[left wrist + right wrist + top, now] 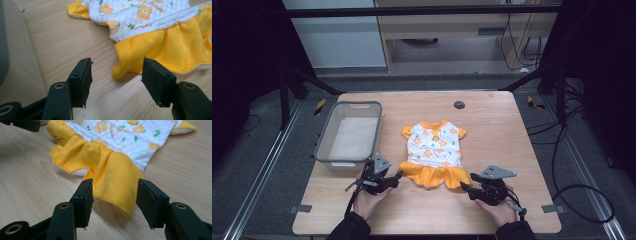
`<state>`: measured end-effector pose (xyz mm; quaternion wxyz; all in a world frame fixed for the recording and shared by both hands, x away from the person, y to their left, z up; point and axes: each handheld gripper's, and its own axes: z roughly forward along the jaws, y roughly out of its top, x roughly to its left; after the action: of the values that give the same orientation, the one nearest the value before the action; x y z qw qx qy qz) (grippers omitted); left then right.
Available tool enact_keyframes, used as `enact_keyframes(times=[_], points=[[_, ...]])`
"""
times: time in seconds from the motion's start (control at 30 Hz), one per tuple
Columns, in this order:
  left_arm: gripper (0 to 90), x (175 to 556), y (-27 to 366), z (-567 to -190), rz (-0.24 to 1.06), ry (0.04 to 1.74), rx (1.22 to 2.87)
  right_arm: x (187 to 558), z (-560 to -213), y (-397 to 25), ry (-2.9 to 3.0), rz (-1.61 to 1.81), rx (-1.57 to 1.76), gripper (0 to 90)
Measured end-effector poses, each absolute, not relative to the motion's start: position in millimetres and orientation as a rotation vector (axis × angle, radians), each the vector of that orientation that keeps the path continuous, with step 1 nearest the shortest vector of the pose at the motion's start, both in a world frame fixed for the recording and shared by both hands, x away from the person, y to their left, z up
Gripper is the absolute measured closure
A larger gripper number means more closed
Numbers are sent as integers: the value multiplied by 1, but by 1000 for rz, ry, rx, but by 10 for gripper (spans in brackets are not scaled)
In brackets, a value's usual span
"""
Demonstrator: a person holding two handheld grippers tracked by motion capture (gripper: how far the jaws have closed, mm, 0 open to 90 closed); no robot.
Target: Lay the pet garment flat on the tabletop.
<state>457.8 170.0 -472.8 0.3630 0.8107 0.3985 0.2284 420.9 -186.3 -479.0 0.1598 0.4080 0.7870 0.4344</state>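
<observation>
- So there's a small dress point(433, 153) lying flat near the middle of the wooden table point(492, 125), white quilted top with orange flowers, yellow collar and sleeves, yellow ruffled skirt pointing toward the person.
- Left gripper point(396, 177) sits low at the skirt's left bottom corner, held in the person's left hand point(371, 199), forearm coming up from the bottom edge and angled a bit inward.
- In the left gripper view point(116, 75) the jaws are spread wide, and the yellow hem corner point(117, 73) lies between them, a bit farther out than the tips. Nothing pinched.
- Right gripper point(464, 188) mirrors it on the other side, in the right hand point(499, 207), pointing inward at the skirt's right bottom corner.
- Right gripper view point(114, 195): jaws also wide apart, with the skirt's corner point(117, 195) reaching in between the pads, fabric loose on the table, not clamped.
- Grey plastic bin point(330, 131) sits just left of the dress, near the left gripper.
- Both wrists hover low over the near edge of the table, roughly level with each other.
</observation>
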Motion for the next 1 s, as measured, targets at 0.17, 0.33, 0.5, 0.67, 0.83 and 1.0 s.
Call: enact_keyframes(times=[0.17,0.33,0.5,0.67,0.83,1.0], points=[[437,464,167,-480,566,1028,2118,423,-482,-184,2266,1230,1175,522],[528,467,167,-483,546,1004,2127,429,-485,-183,2284,1217,1190,623],[655,472,165,-488,474,1042,2125,431,-488,-181,2321,1176,1195,734],[851,468,164,-485,439,1030,2140,430,-484,-183,2347,1170,1190,853],[870,463,167,-476,399,1023,2112,427,-478,-188,2334,1190,1189,859],[870,443,172,-459,323,981,2077,418,-466,-205,2296,1247,1173,853]])
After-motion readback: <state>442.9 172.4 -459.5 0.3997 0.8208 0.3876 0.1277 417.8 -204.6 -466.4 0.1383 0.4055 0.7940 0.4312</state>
